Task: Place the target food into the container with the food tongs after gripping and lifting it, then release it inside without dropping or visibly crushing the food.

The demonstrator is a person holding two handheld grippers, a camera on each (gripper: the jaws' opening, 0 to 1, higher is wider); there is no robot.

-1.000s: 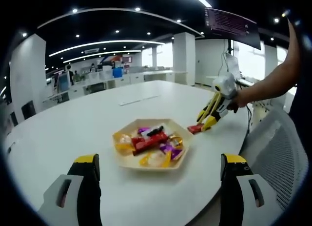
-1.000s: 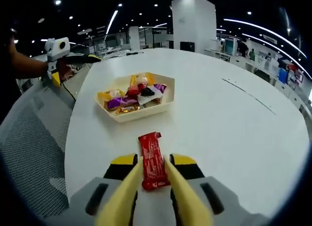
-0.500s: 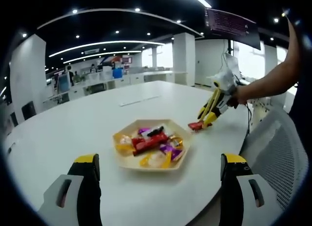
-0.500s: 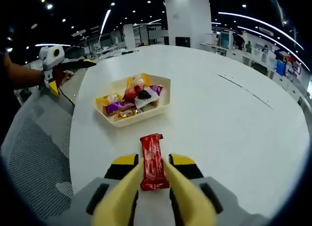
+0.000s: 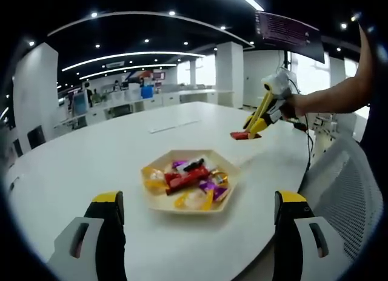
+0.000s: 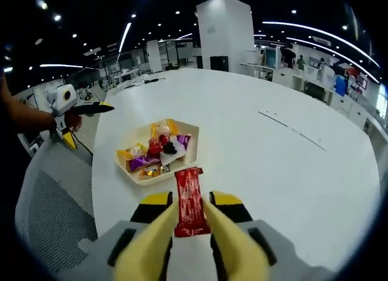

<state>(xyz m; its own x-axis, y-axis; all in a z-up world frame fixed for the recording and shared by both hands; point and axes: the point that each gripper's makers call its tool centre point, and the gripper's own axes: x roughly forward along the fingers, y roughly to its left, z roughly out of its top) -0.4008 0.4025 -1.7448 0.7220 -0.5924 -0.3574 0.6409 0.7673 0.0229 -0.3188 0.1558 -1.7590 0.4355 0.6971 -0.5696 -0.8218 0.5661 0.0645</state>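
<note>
- Red snack bar [image 6: 189, 201]: one, pinched between your right gripper [image 6: 189, 223]'s yellow tongs, held above the white table [image 6: 291, 172], near the tray.
- One hexagonal tray [image 5: 159, 199] holds several wrapped sweets [image 5: 189, 179].
- Your left gripper [image 5: 197, 217] stands wide apart, holding nothing.

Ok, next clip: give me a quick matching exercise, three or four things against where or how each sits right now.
Things:
1. red snack bar
2. hexagonal tray
3. left hand-held gripper
4. right hand-held gripper

States:
A. open, holding nothing
B. on the white table, full of wrapped sweets
C. shut on a wrapper
D. lifted clear of the table, clamped between yellow jaws

Pairs: 1-D, 2-B, 3-A, 4-C
</note>
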